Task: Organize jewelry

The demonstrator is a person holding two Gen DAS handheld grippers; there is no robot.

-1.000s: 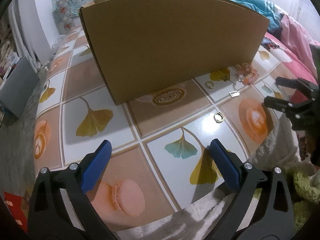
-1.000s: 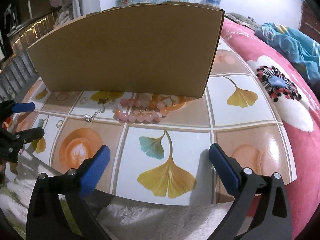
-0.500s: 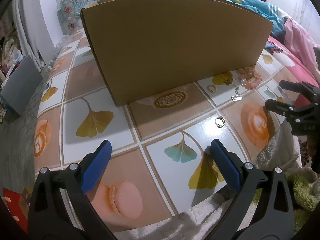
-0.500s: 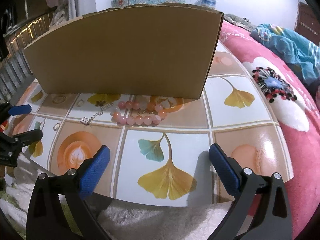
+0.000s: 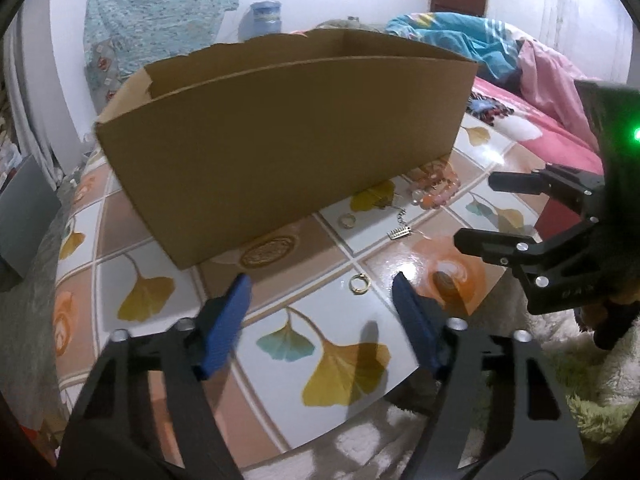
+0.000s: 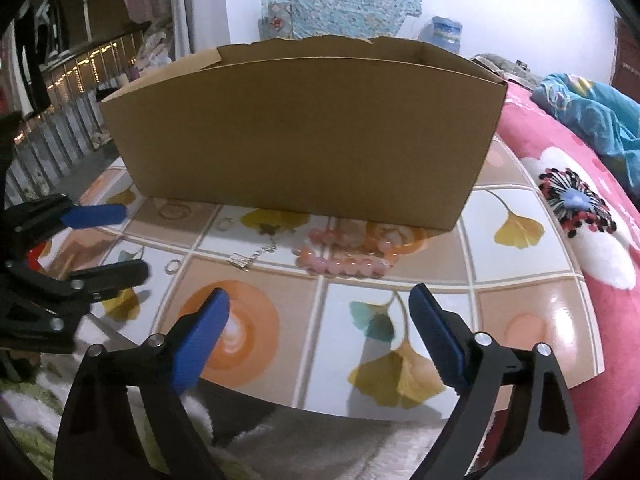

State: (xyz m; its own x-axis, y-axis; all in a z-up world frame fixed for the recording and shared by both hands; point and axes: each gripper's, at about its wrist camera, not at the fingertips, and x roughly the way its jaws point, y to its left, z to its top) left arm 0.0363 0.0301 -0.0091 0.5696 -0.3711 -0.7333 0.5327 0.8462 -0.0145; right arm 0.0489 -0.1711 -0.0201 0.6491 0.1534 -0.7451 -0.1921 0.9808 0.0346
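A brown cardboard box stands open-topped on the tiled tabletop. In front of it lie a pink bead bracelet, a silver chain with a clasp, a gold ring and a smaller ring. My left gripper hovers over the table, jaws closing; the smaller ring shows between its tips, untouched. My right gripper hangs short of the bracelet, jaws closing on nothing.
Pink floral bedding borders the table on the right, with a blue blanket behind. A fluffy pale rug lies below the near table edge. A grey panel stands at the far left.
Both grippers rose and moved in toward the table, so the box's open top now shows. Both pairs of jaws narrowed, the left ones much more.
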